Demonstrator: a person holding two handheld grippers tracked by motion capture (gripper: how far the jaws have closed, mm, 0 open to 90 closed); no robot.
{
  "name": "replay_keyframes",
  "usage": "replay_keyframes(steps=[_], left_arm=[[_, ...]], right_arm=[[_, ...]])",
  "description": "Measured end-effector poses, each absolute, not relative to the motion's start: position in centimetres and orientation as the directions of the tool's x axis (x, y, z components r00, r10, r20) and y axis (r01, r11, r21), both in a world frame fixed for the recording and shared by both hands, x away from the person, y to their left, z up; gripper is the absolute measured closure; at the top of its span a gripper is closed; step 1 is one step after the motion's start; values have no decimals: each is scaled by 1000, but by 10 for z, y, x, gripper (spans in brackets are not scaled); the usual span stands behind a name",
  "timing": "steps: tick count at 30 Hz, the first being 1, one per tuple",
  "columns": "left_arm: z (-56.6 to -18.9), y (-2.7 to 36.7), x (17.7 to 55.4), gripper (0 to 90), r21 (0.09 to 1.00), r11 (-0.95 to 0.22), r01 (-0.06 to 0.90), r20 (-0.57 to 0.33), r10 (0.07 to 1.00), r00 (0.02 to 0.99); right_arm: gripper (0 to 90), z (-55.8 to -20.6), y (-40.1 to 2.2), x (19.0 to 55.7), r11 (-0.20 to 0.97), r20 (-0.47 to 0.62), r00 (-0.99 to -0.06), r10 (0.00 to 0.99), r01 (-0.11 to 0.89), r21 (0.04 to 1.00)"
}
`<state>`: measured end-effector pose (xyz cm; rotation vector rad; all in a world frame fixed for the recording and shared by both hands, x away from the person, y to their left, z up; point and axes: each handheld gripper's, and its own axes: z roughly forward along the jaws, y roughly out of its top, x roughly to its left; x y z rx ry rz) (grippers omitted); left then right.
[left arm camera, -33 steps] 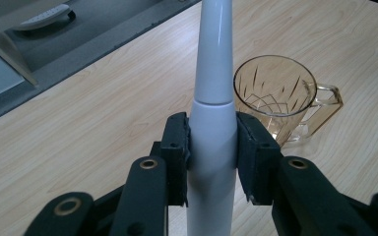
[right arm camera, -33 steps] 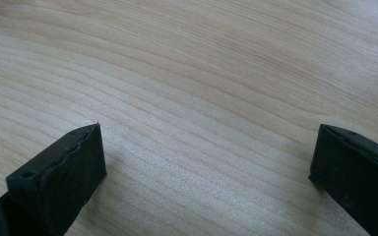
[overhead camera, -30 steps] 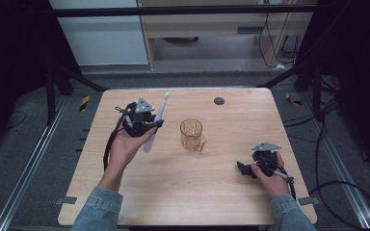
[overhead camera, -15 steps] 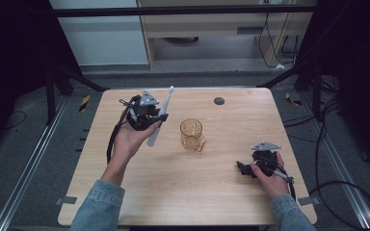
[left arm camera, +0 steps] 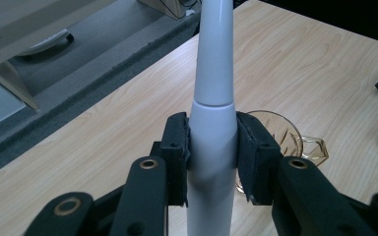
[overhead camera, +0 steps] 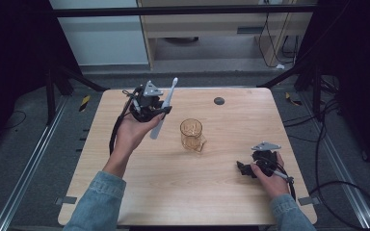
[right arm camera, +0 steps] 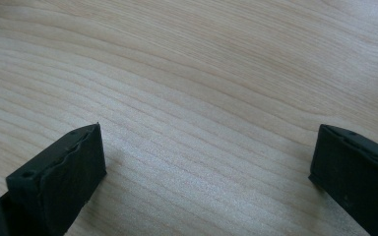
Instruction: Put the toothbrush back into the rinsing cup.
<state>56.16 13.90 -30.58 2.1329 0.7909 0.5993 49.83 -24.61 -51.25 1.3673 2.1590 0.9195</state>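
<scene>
A white plastic electric toothbrush (overhead camera: 164,111) was held clear of the light wooden worktop (overhead camera: 173,192) in the left gripper (overhead camera: 150,107), the black jaws clamped on the thick handle just below its seam with the narrower neck, one pad on each side, as the left gripper view showed (left arm camera: 211,142). The step in hand appeared to be carrying the brush toward the amber ribbed glass cup (overhead camera: 192,134), which stood near the worktop's centre, just beyond and below the jaws. The next move would likely call for upending the brush above the cup's rim. The right gripper (overhead camera: 250,168) rested low over bare wood, jaws apart and empty.
</scene>
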Motion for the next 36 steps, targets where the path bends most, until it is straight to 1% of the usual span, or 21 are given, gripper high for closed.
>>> replay_keyframes(steps=[3, 7, 10, 16, 22, 36], left_arm=[[-301, 137, 565, 674, 791, -513, 334, 157, 697, 700], [-295, 131, 568, 674, 805, -493, 332, 132, 693, 709], [-289, 122, 571, 674, 798, -512, 318, 159, 687, 709], [-284, 114, 580, 674, 794, -522, 312, 175, 687, 705], [-284, 116, 588, 674, 808, -491, 327, 138, 697, 704], [-275, 106, 592, 674, 816, -486, 312, 134, 685, 716]], right_arm=[[3, -513, -246, 498, 297, -3, -426, 905, 625, 722], [3, -513, -246, 498, 297, -3, -427, 904, 624, 722], [3, -512, -246, 498, 297, -3, -426, 905, 625, 722], [3, -512, -246, 498, 297, -2, -427, 904, 624, 722], [3, -513, -246, 498, 298, -4, -426, 904, 624, 722], [3, -512, -246, 498, 296, -1, -427, 904, 625, 722]])
